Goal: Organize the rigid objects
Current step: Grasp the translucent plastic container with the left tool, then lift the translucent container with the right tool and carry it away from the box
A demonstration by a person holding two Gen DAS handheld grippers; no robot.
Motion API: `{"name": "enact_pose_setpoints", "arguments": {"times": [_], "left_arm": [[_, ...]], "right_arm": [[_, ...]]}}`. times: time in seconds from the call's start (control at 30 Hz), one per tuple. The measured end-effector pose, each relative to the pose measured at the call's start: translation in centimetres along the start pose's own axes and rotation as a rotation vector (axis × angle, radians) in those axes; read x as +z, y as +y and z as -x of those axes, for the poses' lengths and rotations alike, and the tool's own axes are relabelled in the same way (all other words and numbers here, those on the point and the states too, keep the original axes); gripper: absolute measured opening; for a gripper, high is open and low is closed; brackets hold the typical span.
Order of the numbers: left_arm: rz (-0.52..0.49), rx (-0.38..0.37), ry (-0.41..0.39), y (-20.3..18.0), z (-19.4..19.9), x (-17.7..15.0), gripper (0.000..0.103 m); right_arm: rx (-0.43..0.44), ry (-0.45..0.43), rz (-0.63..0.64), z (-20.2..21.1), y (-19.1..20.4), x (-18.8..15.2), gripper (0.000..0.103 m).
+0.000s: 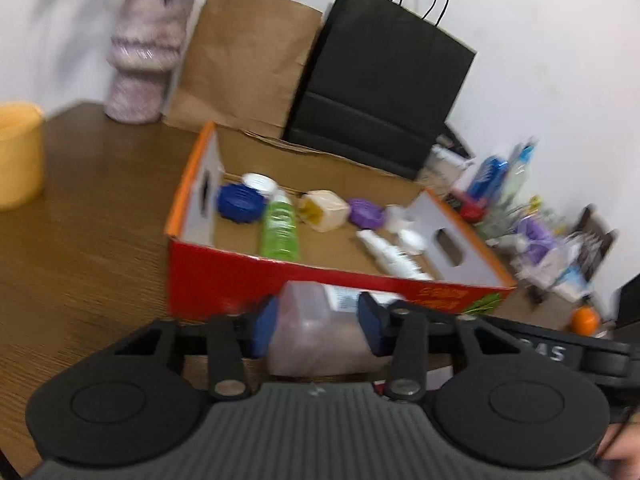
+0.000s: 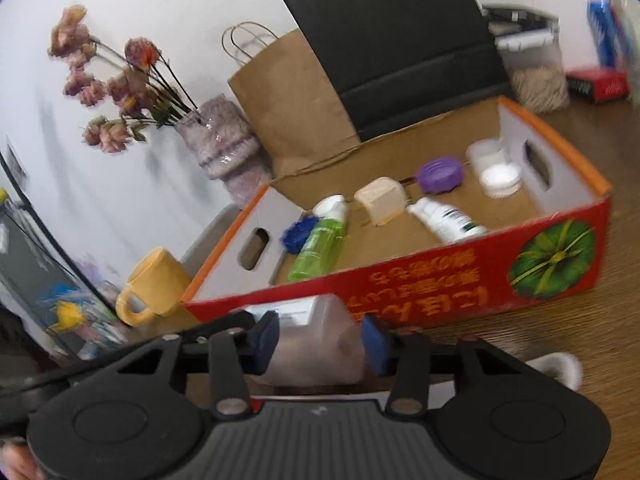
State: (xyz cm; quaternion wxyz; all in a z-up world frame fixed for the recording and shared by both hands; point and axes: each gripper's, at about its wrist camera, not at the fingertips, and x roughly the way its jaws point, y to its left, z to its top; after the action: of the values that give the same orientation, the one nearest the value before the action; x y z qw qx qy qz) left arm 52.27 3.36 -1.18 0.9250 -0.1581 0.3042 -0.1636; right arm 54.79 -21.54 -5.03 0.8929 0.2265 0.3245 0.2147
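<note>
Both tongs carry one jug toward the box.
Left tongs [image 1: 318, 328] and right tongs [image 2: 318, 342] each clamp the translucent jug [image 1: 316, 332], sharing its bulk before the red box [image 1: 320, 280].

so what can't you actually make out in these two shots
- Left wrist view: clutter at the right is motion-blurred; items unidentifiable.
- Both views: the clear container in each hand-held gripper is partly covered by the pads; label unreadable.
- Right wrist view: print on the red box is blurred.
</note>
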Motion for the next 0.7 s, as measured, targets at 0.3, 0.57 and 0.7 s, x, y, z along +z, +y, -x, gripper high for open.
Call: {"name": "enact_pose_setpoints", "arguments": {"times": [0.3,0.57,0.7], "left_arm": [[-0.023,-0.039,-0.136,-2.1,5.0,-1.0,0.027],[-0.056,-0.091,-0.194,-4.7,14.3,-7.7,0.027],[-0.049,-0.085,-0.153,-4.9,15.5,-11.5,0.027]], "right_arm": [[0.038,-0.068,0.062,3.8,2.5,0.0,0.035],[0.070,-0.115,0.151,13.9,5.4,-7.4,0.032],[0.036,-0.100,0.181,16.0,5.3,-11.2,0.032]]}}
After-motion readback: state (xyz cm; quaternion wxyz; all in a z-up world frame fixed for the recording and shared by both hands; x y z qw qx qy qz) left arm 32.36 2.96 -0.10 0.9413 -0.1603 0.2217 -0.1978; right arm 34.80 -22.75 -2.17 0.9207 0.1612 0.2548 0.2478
